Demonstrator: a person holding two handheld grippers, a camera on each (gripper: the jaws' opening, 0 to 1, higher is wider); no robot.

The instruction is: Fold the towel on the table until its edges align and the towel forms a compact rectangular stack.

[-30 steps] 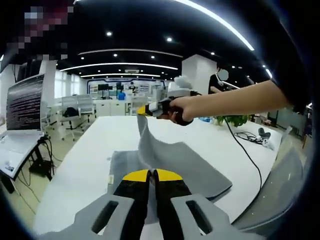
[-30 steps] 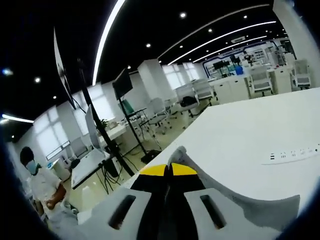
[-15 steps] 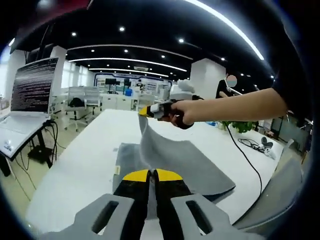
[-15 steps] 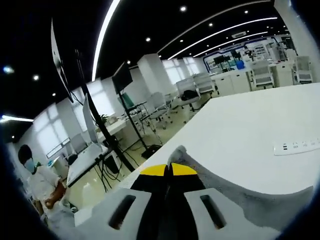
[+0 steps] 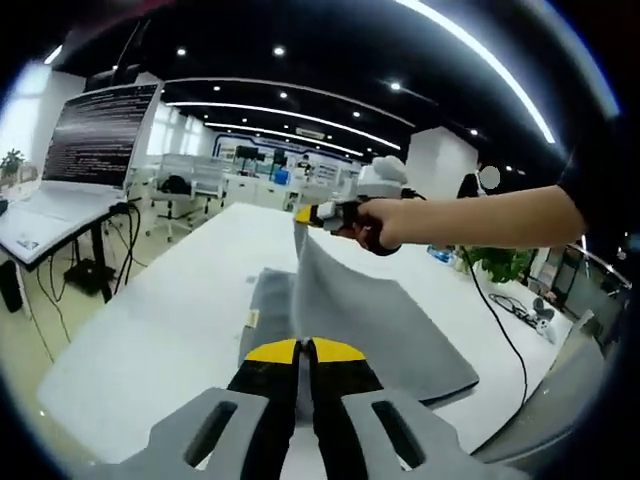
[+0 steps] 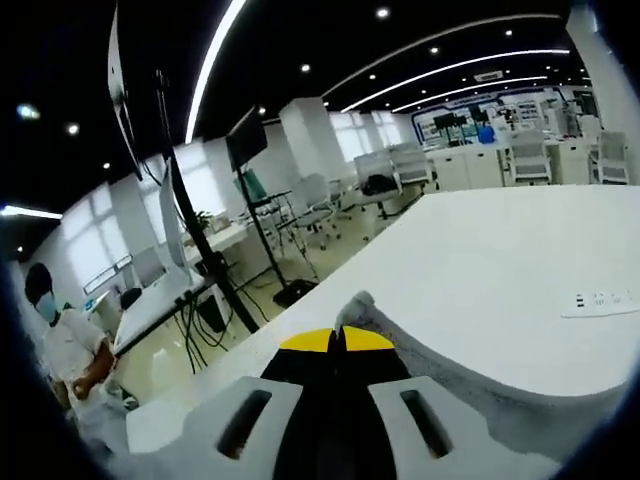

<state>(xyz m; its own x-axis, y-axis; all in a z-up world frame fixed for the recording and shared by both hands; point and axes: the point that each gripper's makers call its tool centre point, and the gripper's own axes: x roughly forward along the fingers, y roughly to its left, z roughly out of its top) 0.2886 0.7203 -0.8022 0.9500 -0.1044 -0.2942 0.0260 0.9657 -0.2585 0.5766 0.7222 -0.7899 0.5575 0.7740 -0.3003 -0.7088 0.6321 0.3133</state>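
Left gripper view: we see the left gripper (image 5: 305, 349) with its jaws pressed together on the near edge of the grey towel (image 5: 390, 325), which lies partly on the white table (image 5: 160, 330). The right gripper (image 5: 312, 214), in a hand (image 5: 385, 222), pinches a far corner, lifted clear of the table (the cloth rises in a sheet between both grips). Right gripper view: its own jaws are closed on the towel's corner; a power strip (image 6: 605, 301) lies on the table.
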